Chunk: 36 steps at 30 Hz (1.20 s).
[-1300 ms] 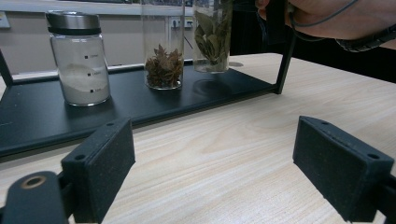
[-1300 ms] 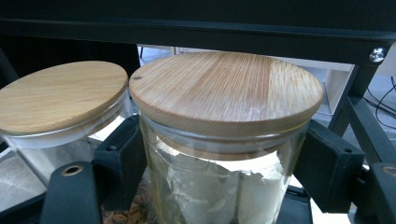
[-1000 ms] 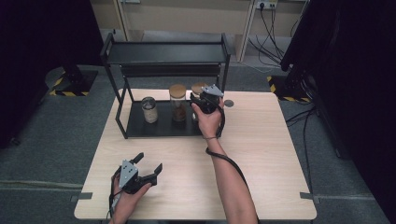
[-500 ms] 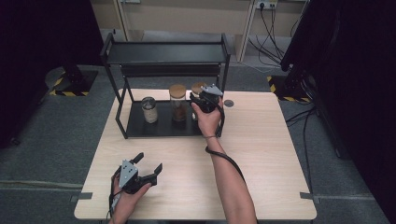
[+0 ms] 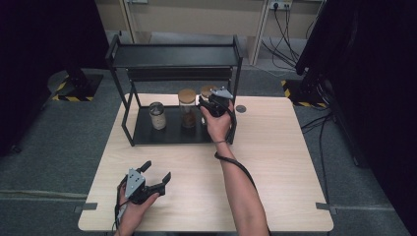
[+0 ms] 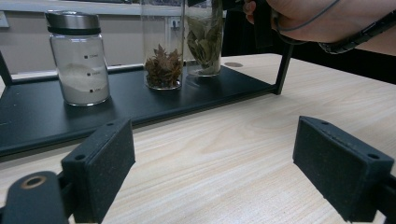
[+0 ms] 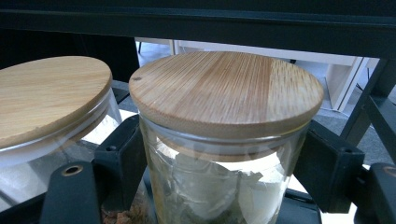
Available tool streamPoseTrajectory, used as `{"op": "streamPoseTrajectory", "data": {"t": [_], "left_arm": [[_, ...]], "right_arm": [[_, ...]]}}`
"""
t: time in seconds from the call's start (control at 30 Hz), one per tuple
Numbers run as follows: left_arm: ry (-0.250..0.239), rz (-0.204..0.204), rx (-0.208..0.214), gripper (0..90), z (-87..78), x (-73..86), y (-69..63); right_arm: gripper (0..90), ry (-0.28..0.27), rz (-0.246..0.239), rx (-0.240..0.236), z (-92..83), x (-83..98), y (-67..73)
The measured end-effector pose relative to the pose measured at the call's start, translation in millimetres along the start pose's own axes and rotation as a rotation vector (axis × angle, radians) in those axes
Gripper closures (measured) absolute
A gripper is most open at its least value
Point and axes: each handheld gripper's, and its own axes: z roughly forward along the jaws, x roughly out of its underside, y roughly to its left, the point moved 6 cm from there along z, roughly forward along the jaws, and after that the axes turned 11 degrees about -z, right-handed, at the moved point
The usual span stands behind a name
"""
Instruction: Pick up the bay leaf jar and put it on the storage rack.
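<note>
**Bay-leaf jar clamped on the rack's lower shelf**

Nearest the person, the left gripper [image 5: 153, 181] is held low over the front left part of the wooden table [image 5: 275, 162], its jaws spread wide with nothing between them. In the left gripper view the two black pads [image 6: 100, 170] are seen well apart above bare wood, aimed toward the rack.

Farther in, the right forearm is stretched across the middle of the table to the black two-tier rack [image 5: 174, 56] that stands at the far edge. The right gripper [image 5: 210, 104] is brought in at the rack's right end, beside the front right post. Its jaws are pinched on the glass jar of bay leaves [image 7: 219, 186], just under the round bamboo lid [image 7: 226, 91]; in the right gripper view a pad is seen pressed against the glass on either side. In the left gripper view the base of this jar is seen resting on the lower shelf [image 6: 140, 100], so it is gripped but not lifted.

Just beside it, to its left, a second bamboo-lidded jar [image 5: 187, 109] holding brown star-shaped spice is set on the same shelf. Farther left, apart from the pair, a shorter jar with a metal cap [image 5: 157, 115] and white grains is placed. A small dark disc [image 5: 240, 108] is set in the tabletop just right of the rack.
</note>
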Motion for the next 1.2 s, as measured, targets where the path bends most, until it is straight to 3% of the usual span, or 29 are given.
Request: {"op": "streamPoseTrajectory", "data": {"t": [1.2], "left_arm": [[0.001,0.009,-0.002,12.5,0.1,0.2,-0.8]], "right_arm": [[25.0,0.009,0.006,0.011,4.5,2.8,-0.4]]}}
